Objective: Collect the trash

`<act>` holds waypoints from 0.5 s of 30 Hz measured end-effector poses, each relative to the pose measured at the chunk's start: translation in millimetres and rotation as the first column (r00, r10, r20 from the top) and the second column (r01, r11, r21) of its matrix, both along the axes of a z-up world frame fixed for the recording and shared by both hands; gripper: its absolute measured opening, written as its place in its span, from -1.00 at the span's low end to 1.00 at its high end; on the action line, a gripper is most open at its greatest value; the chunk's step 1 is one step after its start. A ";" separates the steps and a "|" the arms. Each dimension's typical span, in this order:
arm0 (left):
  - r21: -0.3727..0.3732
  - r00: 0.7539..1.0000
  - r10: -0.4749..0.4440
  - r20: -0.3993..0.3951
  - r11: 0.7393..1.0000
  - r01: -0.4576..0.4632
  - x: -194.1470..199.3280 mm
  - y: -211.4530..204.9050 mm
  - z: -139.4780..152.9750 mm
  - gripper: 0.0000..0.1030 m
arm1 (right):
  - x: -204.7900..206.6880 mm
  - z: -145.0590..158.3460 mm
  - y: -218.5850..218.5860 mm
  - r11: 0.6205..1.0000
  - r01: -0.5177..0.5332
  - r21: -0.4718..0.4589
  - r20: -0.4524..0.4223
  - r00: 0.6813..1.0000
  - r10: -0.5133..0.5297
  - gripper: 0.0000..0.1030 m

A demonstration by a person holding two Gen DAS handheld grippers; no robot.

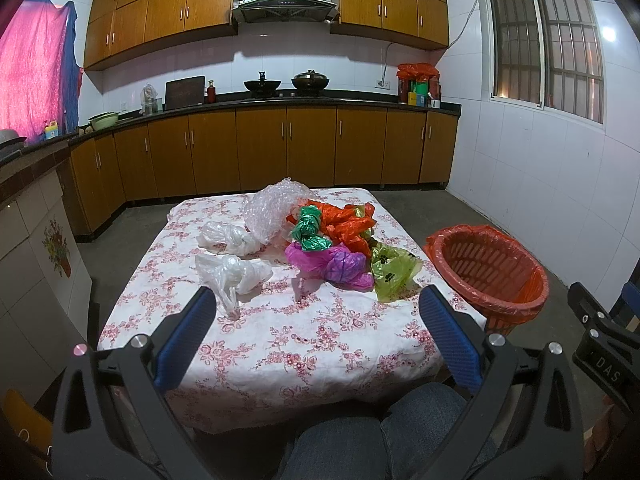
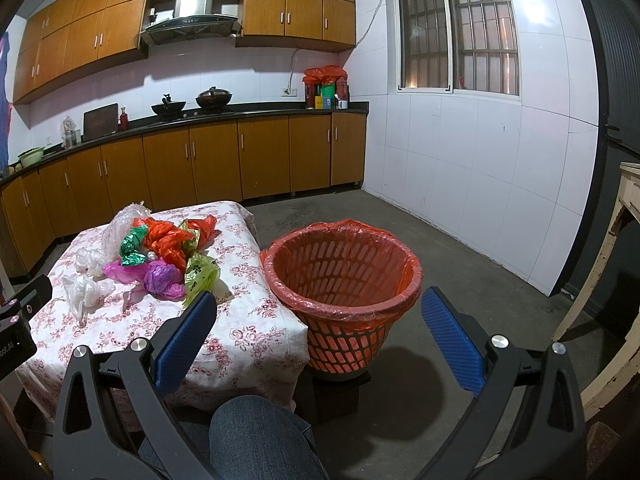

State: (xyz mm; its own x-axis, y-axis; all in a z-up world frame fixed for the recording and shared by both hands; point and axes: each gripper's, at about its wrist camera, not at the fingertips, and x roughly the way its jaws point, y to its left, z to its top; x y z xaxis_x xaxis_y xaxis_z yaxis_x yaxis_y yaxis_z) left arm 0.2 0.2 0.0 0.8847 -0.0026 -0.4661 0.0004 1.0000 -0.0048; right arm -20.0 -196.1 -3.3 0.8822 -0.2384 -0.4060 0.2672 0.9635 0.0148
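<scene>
Crumpled plastic bags lie on a table with a floral cloth (image 1: pixel 304 332): two white bags (image 1: pixel 232 270), bubble wrap (image 1: pixel 276 210), a green foil bag (image 1: pixel 310 228), an orange bag (image 1: pixel 348 222), a purple-pink bag (image 1: pixel 340 266) and a yellow-green bag (image 1: pixel 394 270). An orange basket lined with a red bag (image 1: pixel 490 270) stands on the floor right of the table; it also shows in the right wrist view (image 2: pixel 344 276). My left gripper (image 1: pixel 316 300) is open and empty above the table's near part. My right gripper (image 2: pixel 320 304) is open and empty, near the basket.
Wooden kitchen cabinets (image 1: pixel 260 148) and a counter with pots run along the far wall. A white tiled wall with a barred window (image 2: pixel 460 28) is on the right. A pale wooden table leg (image 2: pixel 600 264) stands at the far right. The person's knees (image 2: pixel 256 436) are below.
</scene>
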 end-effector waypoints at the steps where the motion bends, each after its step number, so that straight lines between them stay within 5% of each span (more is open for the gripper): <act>1: 0.000 1.000 0.000 0.000 1.000 0.000 0.0 -0.1 0.0 0.93 | -0.1 0.0 0.0 1.000 0.000 0.001 0.000 1.000 0.000 0.97; 15: 0.001 1.000 -0.001 -0.001 1.000 0.001 -2.4 -2.6 -0.1 0.93 | 0.3 -0.1 0.0 1.000 0.000 0.000 0.000 1.000 0.000 0.97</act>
State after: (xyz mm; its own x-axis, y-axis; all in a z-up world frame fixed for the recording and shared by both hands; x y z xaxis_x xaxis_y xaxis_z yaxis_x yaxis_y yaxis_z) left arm -2.2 -2.4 -0.1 0.8845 -0.0035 -0.4666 0.0018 1.0000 -0.0040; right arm -19.8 -196.1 -3.4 0.8821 -0.2385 -0.4063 0.2675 0.9635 0.0150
